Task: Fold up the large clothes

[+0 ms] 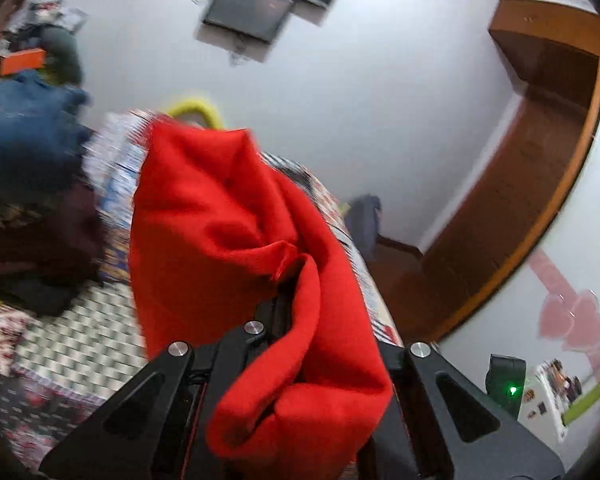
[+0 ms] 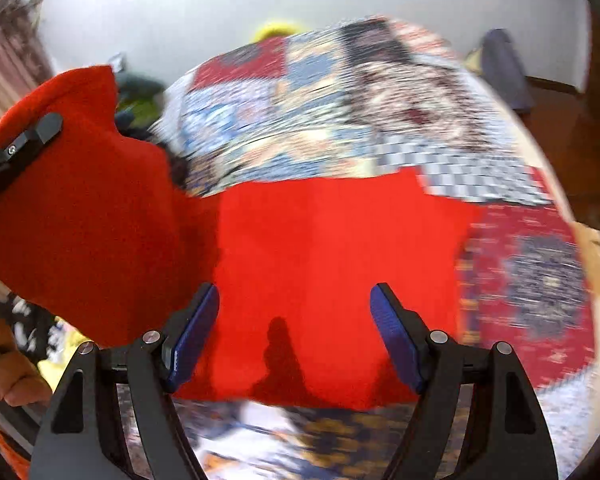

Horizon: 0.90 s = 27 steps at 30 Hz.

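A large bright red fleece garment (image 2: 320,248) lies partly spread on a bed covered with a multicoloured patchwork quilt (image 2: 340,92). Its flat part lies near the quilt's near edge, with its long axis running roughly side to side across the bed in the right wrist view. Its left portion is lifted off the quilt and rises toward the upper left.

The left gripper (image 1: 284,300) is clenched on a bunched fold of that lifted portion; the cloth drapes over its black fingers and hangs down between its arms. In the right wrist view the same gripper shows at the left edge against the raised cloth, with a person's hand (image 2: 4,376) below it.

The right gripper (image 2: 294,300) stands released, its blue pads (image 2: 196,332) wide apart above the flat red cloth, with nothing between them.

A heap of dark blue and maroon clothes (image 1: 28,184) sits at the bed's far left side. No label or writing can be read; both pictures are blurred.
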{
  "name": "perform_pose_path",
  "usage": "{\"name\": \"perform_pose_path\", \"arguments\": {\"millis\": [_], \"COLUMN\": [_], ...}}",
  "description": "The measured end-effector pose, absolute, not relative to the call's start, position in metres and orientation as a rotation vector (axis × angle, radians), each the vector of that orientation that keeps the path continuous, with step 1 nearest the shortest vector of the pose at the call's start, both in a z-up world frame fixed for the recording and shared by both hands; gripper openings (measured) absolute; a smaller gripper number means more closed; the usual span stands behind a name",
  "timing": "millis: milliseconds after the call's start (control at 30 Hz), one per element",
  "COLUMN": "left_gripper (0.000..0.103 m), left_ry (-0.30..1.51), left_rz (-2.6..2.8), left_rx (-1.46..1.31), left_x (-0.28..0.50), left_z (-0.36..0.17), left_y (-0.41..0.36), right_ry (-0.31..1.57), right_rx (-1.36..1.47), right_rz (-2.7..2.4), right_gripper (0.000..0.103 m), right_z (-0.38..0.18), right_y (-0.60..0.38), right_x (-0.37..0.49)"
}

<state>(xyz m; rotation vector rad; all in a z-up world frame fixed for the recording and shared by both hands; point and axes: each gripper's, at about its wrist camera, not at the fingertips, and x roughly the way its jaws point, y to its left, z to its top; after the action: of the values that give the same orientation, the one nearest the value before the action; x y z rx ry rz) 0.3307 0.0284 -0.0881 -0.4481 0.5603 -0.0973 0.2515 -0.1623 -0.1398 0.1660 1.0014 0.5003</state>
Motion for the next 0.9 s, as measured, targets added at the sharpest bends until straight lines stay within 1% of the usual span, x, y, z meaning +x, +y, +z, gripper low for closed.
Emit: {"name": "perform_pose_path", "arguments": {"millis": [133, 300, 467, 600, 700, 767, 833, 900], "left_gripper": [0.004, 0.004, 0.004, 0.006, 0.013, 0.025, 0.032, 0.033], "left_ry": [0.653, 0.83, 1.007, 1.105, 1.12, 1.115, 1.098, 1.075], "left_rz": [-0.174, -0.254, -0.326, -0.357, -0.402, -0.428, -0.449, -0.476], "left_rx": [-0.438, -0.376, -0.329, -0.276, -0.25, -0.229, -0.195, -0.164], "left_x": [0.353, 0.375, 0.385, 0.382, 0.372, 0.365, 0.356, 0.347], "left_z": [-0.113, -0.161, -0.21, -0.229, -0.228, -0.221, -0.211, -0.198], "left_y": [-0.015, -0.064, -0.09, -0.101, -0.107, -0.109, -0.112, -0.116], "right_ry": [1.013, 1.032, 1.063, 1.071, 1.062, 1.053, 1.043, 1.029], "right_rx": [0.225, 0.223, 0.209, 0.194, 0.189, 0.188, 0.191, 0.194], "right_rz": [0.397, 0.305, 0.266, 0.254, 0.258, 0.257, 0.256, 0.255], "right_gripper": [0.075, 0.075, 0.075, 0.075, 0.075, 0.075, 0.075, 0.075], "right_z": [-0.147, -0.162, -0.177, -0.181, -0.178, -0.174, -0.169, -0.163], "right_y": [-0.207, -0.24, -0.259, -0.268, -0.272, -0.274, -0.277, -0.279], "right_x": [0.259, 0.257, 0.252, 0.247, 0.238, 0.234, 0.23, 0.228]}}
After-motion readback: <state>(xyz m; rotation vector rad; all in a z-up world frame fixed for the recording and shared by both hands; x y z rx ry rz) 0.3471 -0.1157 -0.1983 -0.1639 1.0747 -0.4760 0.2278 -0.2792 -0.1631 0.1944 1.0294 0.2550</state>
